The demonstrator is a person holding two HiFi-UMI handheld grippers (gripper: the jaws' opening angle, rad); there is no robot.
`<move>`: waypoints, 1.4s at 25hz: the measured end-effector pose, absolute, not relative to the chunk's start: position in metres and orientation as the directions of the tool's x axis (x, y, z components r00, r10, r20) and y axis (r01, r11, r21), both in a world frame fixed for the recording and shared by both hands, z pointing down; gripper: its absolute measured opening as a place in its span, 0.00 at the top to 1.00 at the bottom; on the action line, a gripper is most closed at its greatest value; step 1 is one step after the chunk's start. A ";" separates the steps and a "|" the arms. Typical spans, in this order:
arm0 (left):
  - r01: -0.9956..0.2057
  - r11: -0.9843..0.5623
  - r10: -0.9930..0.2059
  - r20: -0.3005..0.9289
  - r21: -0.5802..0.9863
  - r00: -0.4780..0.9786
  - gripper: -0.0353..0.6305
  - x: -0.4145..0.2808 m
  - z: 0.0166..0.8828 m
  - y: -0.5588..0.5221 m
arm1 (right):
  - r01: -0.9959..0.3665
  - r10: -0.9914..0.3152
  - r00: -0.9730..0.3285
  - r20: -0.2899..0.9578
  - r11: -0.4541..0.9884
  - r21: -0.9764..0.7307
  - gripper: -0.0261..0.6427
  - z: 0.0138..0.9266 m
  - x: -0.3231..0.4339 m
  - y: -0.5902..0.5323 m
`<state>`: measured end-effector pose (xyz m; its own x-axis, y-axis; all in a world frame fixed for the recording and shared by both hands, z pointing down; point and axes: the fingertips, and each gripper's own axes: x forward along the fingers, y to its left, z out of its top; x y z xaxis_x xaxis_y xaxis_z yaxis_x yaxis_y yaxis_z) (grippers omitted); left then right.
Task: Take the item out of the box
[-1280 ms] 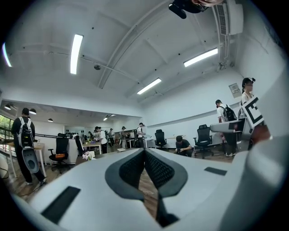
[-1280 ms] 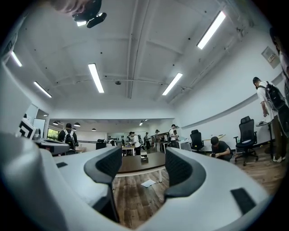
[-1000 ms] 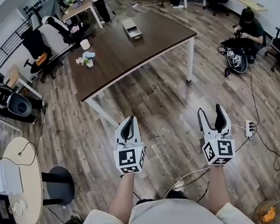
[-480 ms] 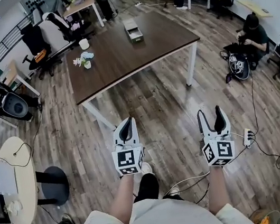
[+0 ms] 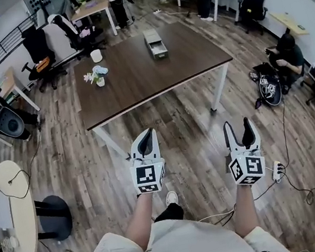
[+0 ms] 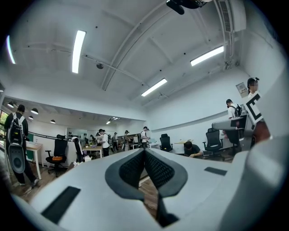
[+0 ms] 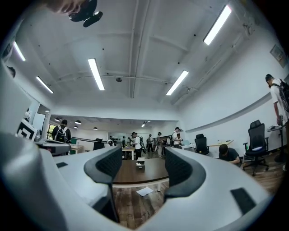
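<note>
A small grey box [image 5: 154, 35] with an open front stands on the far side of the dark brown table [image 5: 148, 72], well ahead of both grippers. Held in the air over the wooden floor, my left gripper [image 5: 145, 140] has its jaws pressed together with nothing between them; they meet in the left gripper view [image 6: 144, 154] too. To its right my right gripper [image 5: 238, 130] is open and empty. In the right gripper view the box [image 7: 140, 165] shows far off on the table [image 7: 131, 176], framed by the open right gripper [image 7: 142, 159].
A flower vase [image 5: 97, 76] and a white cup [image 5: 96, 55] sit on the table's left part. Office chairs ring the room. A person [image 5: 284, 48] crouches at the right by a bag. A power strip [image 5: 276, 171] with cables lies on the floor; a round white table [image 5: 8, 206] stands left.
The table has drawn nearer and shifted slightly right in the head view as the person walks forward. Both grippers keep their poses, left shut and right open.
</note>
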<state>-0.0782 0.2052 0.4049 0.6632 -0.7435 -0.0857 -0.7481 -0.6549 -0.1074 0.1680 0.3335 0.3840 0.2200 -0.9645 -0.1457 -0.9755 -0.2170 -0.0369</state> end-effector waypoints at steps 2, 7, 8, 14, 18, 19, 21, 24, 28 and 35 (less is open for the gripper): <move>-0.753 -0.649 -0.748 -0.087 -0.106 0.657 0.94 -0.083 0.403 0.183 | -0.977 -0.966 0.211 -0.146 -0.209 -0.031 0.53 0.379 0.164 0.308; -0.770 -0.633 -0.766 -0.076 -0.078 0.638 0.94 -0.097 0.407 0.137 | -0.983 -0.973 0.185 -0.139 -0.183 -0.023 0.53 0.377 0.154 0.256; -0.772 -0.631 -0.769 -0.075 -0.074 0.635 0.94 -0.099 0.408 0.129 | -0.983 -0.974 0.183 -0.136 -0.182 -0.021 0.53 0.378 0.153 0.248; -0.781 -0.622 -0.778 -0.068 -0.059 0.625 0.94 -0.109 0.408 0.081 | -0.985 -0.979 0.173 -0.111 -0.172 -0.013 0.53 0.378 0.146 0.196; -0.787 -0.615 -0.784 -0.073 -0.049 0.617 0.94 -0.119 0.405 0.038 | -0.987 -0.982 0.159 -0.107 -0.160 0.003 0.53 0.374 0.138 0.152; -0.789 -0.612 -0.786 -0.076 -0.047 0.614 0.94 -0.121 0.405 0.028 | -0.988 -0.982 0.155 -0.107 -0.157 0.005 0.53 0.373 0.136 0.141; -0.793 -0.607 -0.789 -0.082 -0.050 0.609 0.94 -0.126 0.403 0.008 | -0.989 -0.983 0.148 -0.107 -0.150 0.010 0.53 0.371 0.131 0.121; -0.796 -0.602 -0.791 -0.094 -0.062 0.605 0.94 -0.131 0.398 -0.017 | -0.990 -0.984 0.139 -0.109 -0.142 0.013 0.53 0.368 0.123 0.095; -0.806 -0.588 -0.800 -0.098 -0.068 0.592 0.94 -0.139 0.396 -0.040 | -0.992 -0.986 0.124 -0.110 -0.126 0.013 0.53 0.367 0.115 0.070; -0.824 -0.562 -0.815 -0.118 -0.076 0.567 0.94 -0.145 0.390 -0.063 | -0.996 -0.987 0.088 -0.137 -0.091 0.015 0.53 0.360 0.111 0.036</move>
